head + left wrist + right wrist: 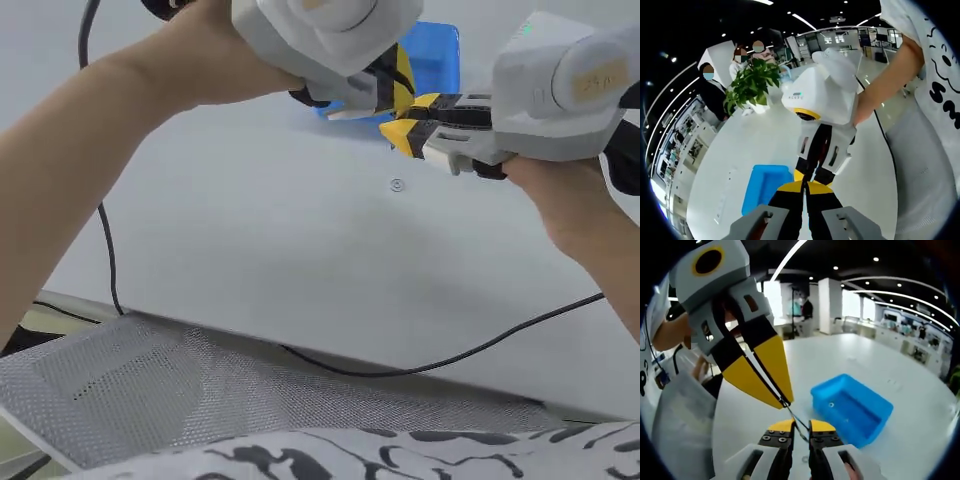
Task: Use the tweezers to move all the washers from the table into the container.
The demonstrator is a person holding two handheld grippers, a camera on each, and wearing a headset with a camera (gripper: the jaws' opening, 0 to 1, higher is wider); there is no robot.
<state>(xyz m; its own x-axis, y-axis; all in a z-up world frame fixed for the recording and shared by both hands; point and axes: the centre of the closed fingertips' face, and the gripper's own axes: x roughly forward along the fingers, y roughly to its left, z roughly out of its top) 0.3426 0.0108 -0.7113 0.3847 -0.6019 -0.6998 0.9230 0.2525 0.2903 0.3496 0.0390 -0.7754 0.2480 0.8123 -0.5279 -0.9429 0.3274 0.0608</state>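
Left claw (785,402) clamped on tweezers (792,415), long axis pointing tip-first into narrow right claw (802,427), grip there unclear, above surface (250,250) near blue container (435,60), one washer (397,184) lying on it nearer.

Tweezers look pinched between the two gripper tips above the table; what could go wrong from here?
1. The tweezers are held by the left gripper, jaws shut, their far end between the jaws of the right gripper. I cannot tell whether it grips them, so an early release could drop them.
2. A washer lies on the table just below; falling tweezers might knock it away from the blue container.
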